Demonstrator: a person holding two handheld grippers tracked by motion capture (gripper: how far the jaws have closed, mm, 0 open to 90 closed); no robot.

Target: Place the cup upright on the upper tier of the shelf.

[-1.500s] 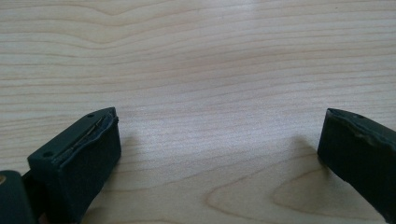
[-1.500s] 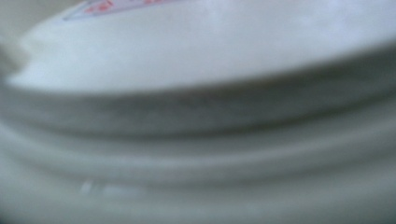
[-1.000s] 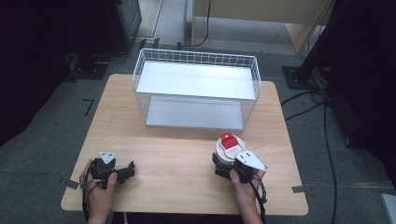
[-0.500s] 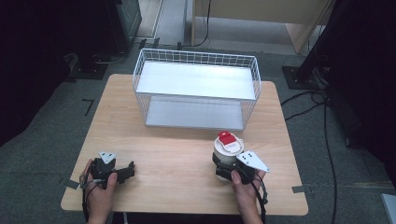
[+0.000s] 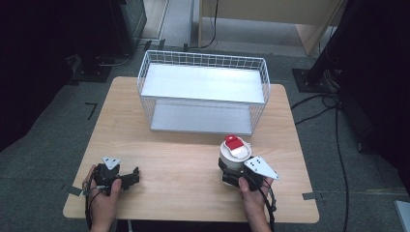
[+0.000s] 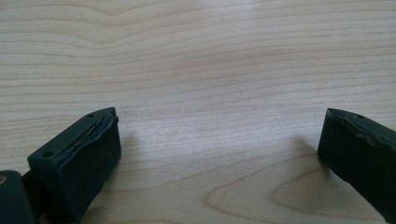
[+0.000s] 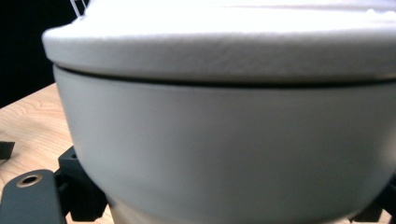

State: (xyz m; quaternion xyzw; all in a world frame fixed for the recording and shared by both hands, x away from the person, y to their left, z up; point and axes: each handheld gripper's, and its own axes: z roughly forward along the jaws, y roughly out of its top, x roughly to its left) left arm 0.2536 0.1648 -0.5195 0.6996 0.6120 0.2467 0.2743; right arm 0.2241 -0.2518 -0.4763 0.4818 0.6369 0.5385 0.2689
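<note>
Meanwhile, from the high view, the round grey container with a white lid and a red-and-white label on top [image 5: 235, 153] has edged forward over the last second, from the near right of the light wooden counter [image 5: 183, 164] a little toward the white wire two-tier shelf rack [image 5: 203, 92] at the far side. The right claw [image 5: 232, 175] sits low on the container's near side, jaws closed around its base, and the container appears carried just above the wood rather than resting on it, though that is hard to tell from here. The left claw [image 5: 131, 176] lies at the near left corner exactly where it was a second ago, well apart from the container.

From the left gripper view, its jaws stand wide apart with nothing but bare wood grain between them, so this claw is idle.

From the right gripper view, the container's grey wall [image 7: 224, 154] and white lid rim loom close, with black jaw parts hugging its lower edge at both sides.

My judgement: the carry toward the rack has only begun, and most of the distance remains.
</note>
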